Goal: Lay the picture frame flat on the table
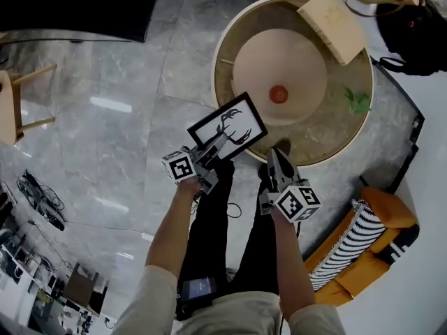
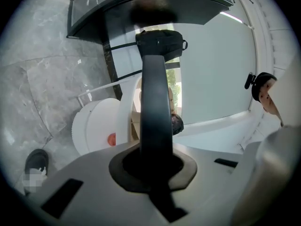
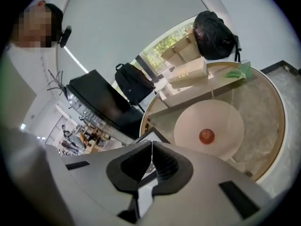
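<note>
I am holding the picture frame [image 1: 228,126] in the left gripper [image 1: 215,147]. Its jaws are clamping down on the frame's black lower edge, and in the left gripper view that edge is running straight up between them, seen edge-on. The frame is hanging tilted at the near left edge of the round table [image 1: 328,142], partly over the rim and partly over the grey floor [image 1: 119,103]. Its antler drawing is facing up toward the head camera. I cannot tell whether its far corner is touching the rim.

The right gripper [image 1: 274,155] is sitting just beside the frame's near right corner, by the table's near edge. Its jaws are pressing together with nothing between them.

A small red round thing [image 1: 279,94] is resting on the pale disc [image 1: 293,58] at the table's middle. A green sprig [image 1: 357,102] is lying toward the right edge, and a pale wooden board [image 1: 334,25] is leaning over the far edge.
</note>
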